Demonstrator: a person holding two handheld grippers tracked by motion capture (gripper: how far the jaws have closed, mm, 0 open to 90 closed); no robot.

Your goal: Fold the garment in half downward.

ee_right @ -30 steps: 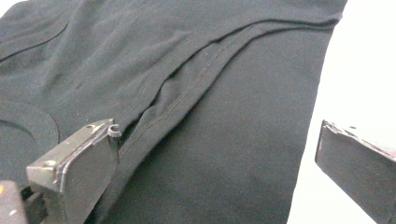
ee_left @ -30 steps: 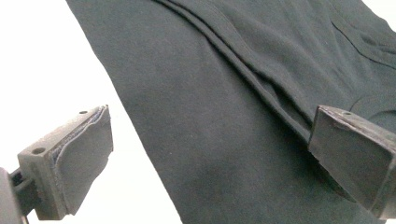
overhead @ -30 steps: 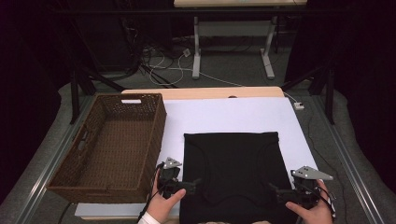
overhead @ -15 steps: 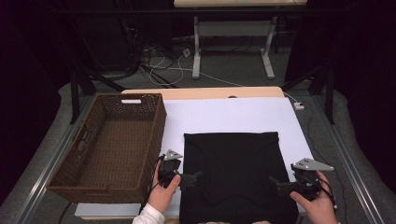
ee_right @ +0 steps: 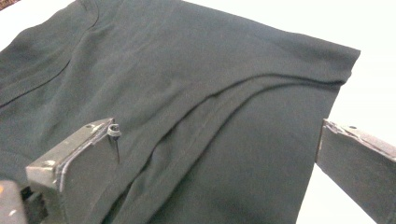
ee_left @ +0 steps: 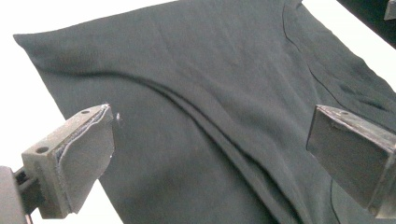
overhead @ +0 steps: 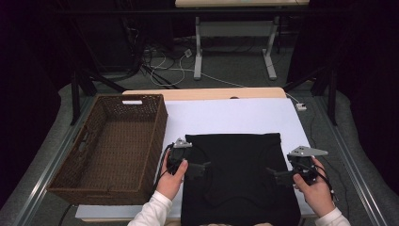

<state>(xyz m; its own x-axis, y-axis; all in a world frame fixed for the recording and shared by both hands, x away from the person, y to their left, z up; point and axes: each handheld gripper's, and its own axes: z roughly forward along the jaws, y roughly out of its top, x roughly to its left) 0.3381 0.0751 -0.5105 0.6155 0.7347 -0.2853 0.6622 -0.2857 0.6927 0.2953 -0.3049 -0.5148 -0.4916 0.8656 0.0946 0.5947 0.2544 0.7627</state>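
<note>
White sheeting covers the surface [overhead: 235, 117], with a dark floor and table legs behind it. On that surface a black garment [overhead: 240, 179] lies spread flat, its far edge running straight across the white and its near edge reaching the person's side. A brown wicker basket [overhead: 66, 181] stands to the left of the garment, just beside the left hand.

The left hand-held gripper [overhead: 202, 170] sits at the garment's left edge, pointing inward over the cloth. In the left gripper view its jaws stand wide apart with nothing between them; the dark cloth [ee_left: 210, 107] runs beneath and ahead of both jaws, with a long diagonal fold crossing it, and the left jaw hangs over the cloth's edge where white shows beside it.

The right hand-held gripper [overhead: 275, 175] sits at the garment's right edge, pointing inward toward the other one, with the cloth lying between the two. In the right gripper view its jaws are likewise spread wide and hold nothing; the cloth [ee_right: 187, 102] fills the space under the left jaw, while the right jaw hangs over the white surface just past the garment's side edge. Folds run diagonally from the cloth's far corner toward the near left. Whether either gripper's jaws touch the cloth I cannot tell.
</note>
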